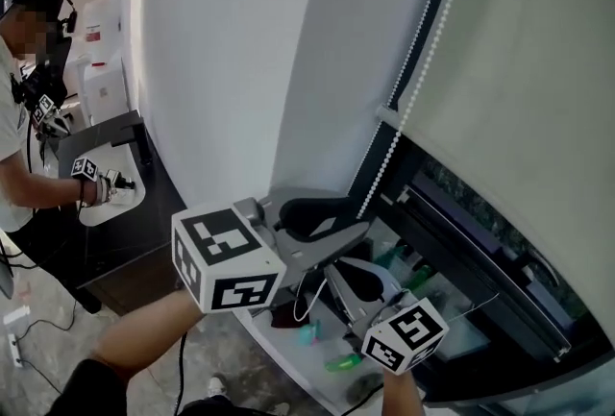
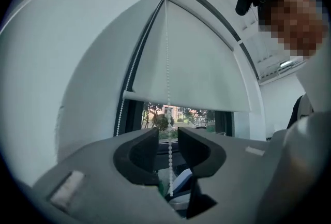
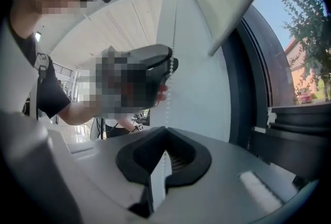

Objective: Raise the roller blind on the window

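Observation:
The beige roller blind (image 1: 524,68) hangs over the window, and its bottom bar (image 2: 186,103) leaves a strip of glass uncovered below. A white bead chain (image 1: 423,49) hangs down its left side. In the head view my left gripper (image 1: 363,215) is the upper one. It is at the chain, jaws open, with the chain (image 2: 168,150) running loose between the fingers. My right gripper (image 1: 332,275) sits lower, just under the left. In the right gripper view it (image 3: 165,132) is shut on the bead chain (image 3: 166,109), and the left gripper shows above on the same chain.
A dark window frame (image 1: 480,251) runs along the right, with a sill below holding small green items (image 1: 341,361). A white wall (image 1: 231,49) stands left of the blind. At far left another person (image 1: 19,155) works with grippers at a dark table (image 1: 106,131).

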`<state>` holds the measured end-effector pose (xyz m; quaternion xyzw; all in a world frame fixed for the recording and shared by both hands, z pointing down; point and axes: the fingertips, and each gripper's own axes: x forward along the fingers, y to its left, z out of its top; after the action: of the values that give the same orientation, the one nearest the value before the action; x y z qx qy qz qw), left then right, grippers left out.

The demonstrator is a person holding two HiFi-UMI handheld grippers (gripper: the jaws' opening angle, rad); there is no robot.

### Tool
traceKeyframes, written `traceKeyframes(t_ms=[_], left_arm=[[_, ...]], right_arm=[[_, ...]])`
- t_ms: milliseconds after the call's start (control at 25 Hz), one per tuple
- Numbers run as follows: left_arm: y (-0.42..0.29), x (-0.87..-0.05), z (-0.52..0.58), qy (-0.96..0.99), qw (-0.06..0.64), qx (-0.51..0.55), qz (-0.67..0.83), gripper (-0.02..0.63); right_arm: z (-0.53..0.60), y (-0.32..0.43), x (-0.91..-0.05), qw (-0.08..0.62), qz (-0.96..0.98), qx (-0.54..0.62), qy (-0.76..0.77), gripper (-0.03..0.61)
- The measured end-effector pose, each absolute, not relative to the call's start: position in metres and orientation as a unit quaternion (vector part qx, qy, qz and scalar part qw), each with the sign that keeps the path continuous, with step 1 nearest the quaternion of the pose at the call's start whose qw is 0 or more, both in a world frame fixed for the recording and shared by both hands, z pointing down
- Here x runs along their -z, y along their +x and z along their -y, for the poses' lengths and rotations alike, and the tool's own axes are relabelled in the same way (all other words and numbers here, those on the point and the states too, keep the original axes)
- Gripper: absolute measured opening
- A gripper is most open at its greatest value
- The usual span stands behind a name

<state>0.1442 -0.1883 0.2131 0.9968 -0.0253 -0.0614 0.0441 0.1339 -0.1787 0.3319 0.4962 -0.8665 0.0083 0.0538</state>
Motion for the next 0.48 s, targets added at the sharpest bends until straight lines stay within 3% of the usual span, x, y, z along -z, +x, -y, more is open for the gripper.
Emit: traceKeyframes(t_ms=[80, 200, 480], left_arm=[[0.151, -0.212, 0.187, 0.998, 0.032, 0.059, 0.018, 0.112], [0.159, -0.21, 0.183, 0.999, 0.013, 0.051, 0.012, 0.027], [0.165, -0.218, 0.186, 0.999, 0.02, 0.035, 0.015, 0.01]], right_arm=[[0.177, 0.136, -0.337, 0.054, 0.864, -0.011, 0.501, 0.006], [0.175, 0.14, -0.339, 0.063, 0.859, -0.008, 0.508, 0.006], [0.167, 0.141, -0.336, 0.094, 0.869, -0.021, 0.485, 0.011]])
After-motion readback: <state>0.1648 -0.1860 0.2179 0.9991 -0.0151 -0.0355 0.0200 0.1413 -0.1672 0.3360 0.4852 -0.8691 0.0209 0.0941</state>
